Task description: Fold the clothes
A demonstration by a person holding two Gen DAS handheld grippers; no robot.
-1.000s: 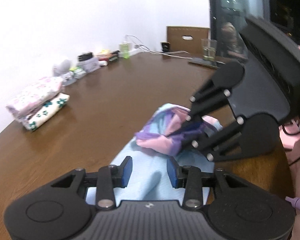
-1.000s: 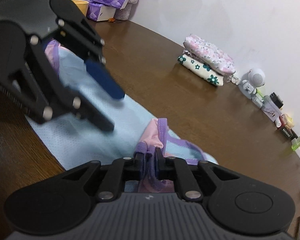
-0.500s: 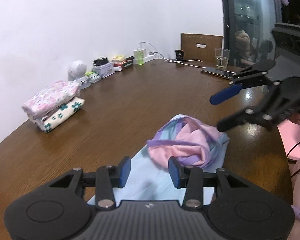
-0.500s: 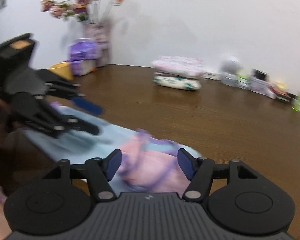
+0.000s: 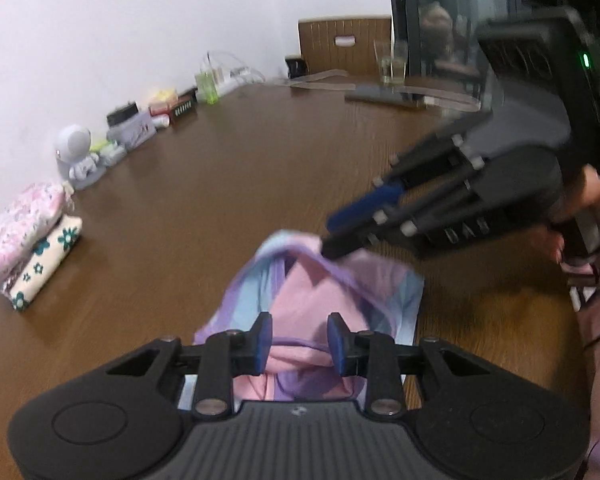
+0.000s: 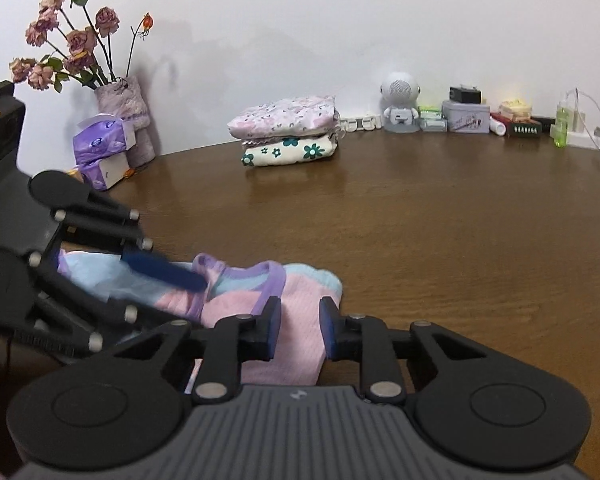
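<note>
A brown table [image 6: 440, 240] meets a white wall [image 6: 300, 20]. Dried roses [image 6: 60, 40] stand in a vase [image 6: 128, 112] beside tissue packs [image 6: 100, 148]. Along the wall sit a white robot figure [image 6: 398, 100], a tin [image 6: 466, 116] and a green bottle [image 6: 562, 128]. A glass [image 5: 390, 62] stands by a chair [image 5: 344, 50].

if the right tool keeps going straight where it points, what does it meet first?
Most likely the pink garment lying just ahead of the right tool, whose jaws are closing with that fabric between them. Beyond it is bare table; depth is uncertain.
</note>
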